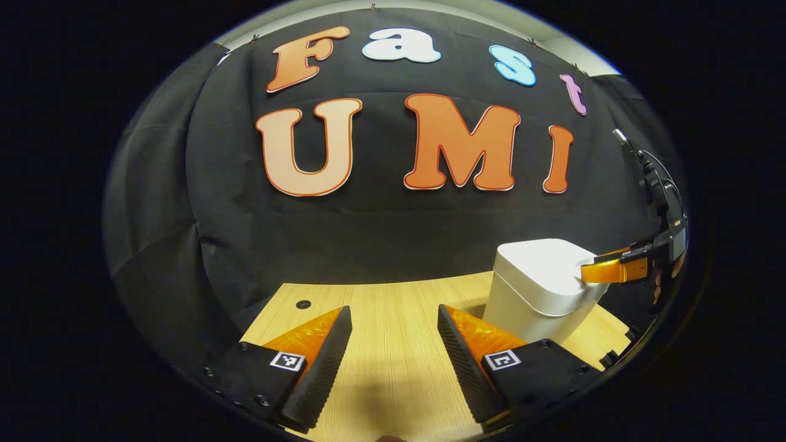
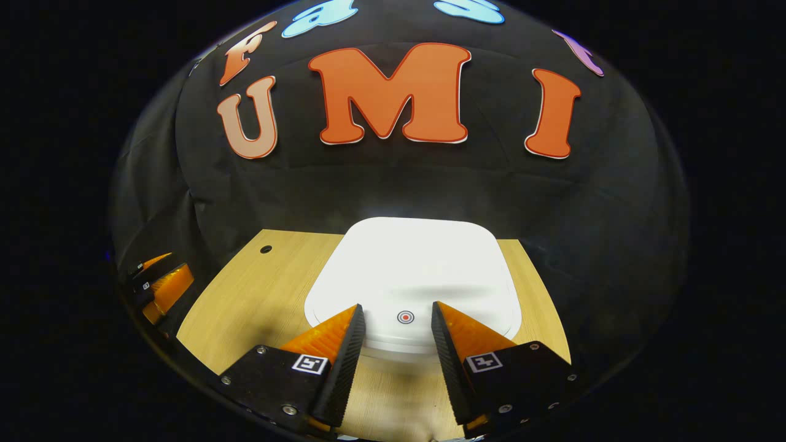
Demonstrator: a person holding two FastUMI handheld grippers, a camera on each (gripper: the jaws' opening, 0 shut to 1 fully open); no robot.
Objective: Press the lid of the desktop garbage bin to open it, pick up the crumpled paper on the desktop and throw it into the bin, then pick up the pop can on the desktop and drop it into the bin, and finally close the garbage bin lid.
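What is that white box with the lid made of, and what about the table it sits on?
The white square garbage bin looks like smooth plastic: even colour, rounded corners, a soft sheen on its lid. The light yellowish table looks like wood, or a wood-pattern laminate: fine straight grain lines run along it, and the surface is flat and matte. Which of the two it is, the pictures leave open.

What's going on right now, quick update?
Both grippers open: right gripper over the bin's lid, left gripper over bare table. Lid shut. Nothing in the way.
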